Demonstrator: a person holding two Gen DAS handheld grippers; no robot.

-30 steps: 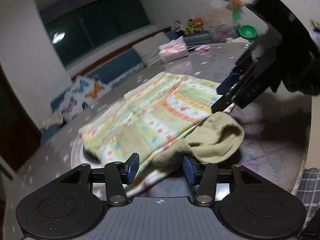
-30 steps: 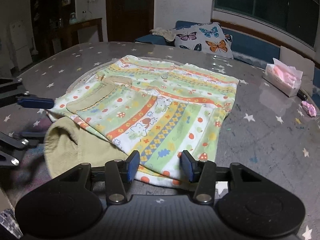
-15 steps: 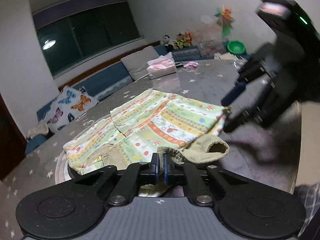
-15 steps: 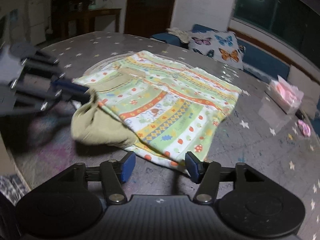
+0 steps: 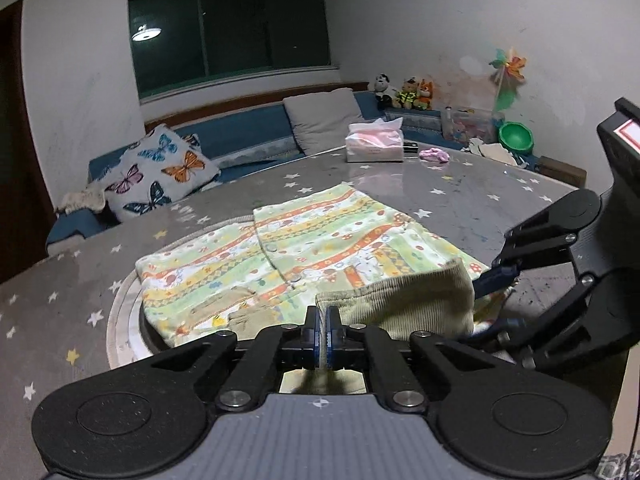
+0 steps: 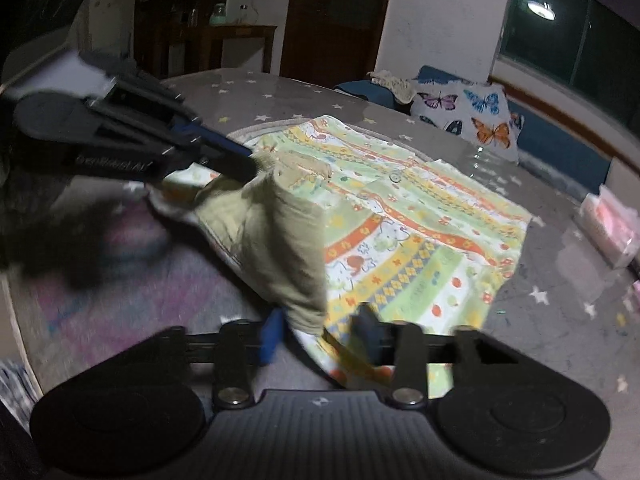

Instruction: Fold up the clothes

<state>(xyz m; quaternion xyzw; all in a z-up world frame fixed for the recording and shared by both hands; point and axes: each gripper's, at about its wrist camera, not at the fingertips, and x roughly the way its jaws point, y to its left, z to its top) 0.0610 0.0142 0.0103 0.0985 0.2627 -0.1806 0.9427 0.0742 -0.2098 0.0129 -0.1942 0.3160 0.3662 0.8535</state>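
Note:
A child's patterned garment [image 5: 320, 248] in green, yellow and orange lies flat on the grey star-print table [image 5: 460, 196]; it also shows in the right wrist view [image 6: 420, 232]. Its olive ribbed cuff [image 5: 412, 300] is lifted off the table. My left gripper [image 5: 322, 336] is shut on one end of the cuff. My right gripper [image 6: 320, 334] is open, its jaws straddling the other end of the cuff [image 6: 288, 248] and the garment's hem, blurred by motion. The left gripper also shows in the right wrist view [image 6: 240, 160], and the right gripper in the left wrist view [image 5: 496, 300].
A tissue box [image 5: 374, 148] and a small pink item [image 5: 434, 155] sit at the table's far side. A blue sofa with a butterfly cushion [image 5: 160, 172] runs behind the table. Toys and a green bowl [image 5: 516, 136] stand at the back right. The near table edge is close.
My left gripper has closed on the olive cuff and lifted it. My right gripper has moved in to the cuff's other end and its jaws have narrowed around the cloth.

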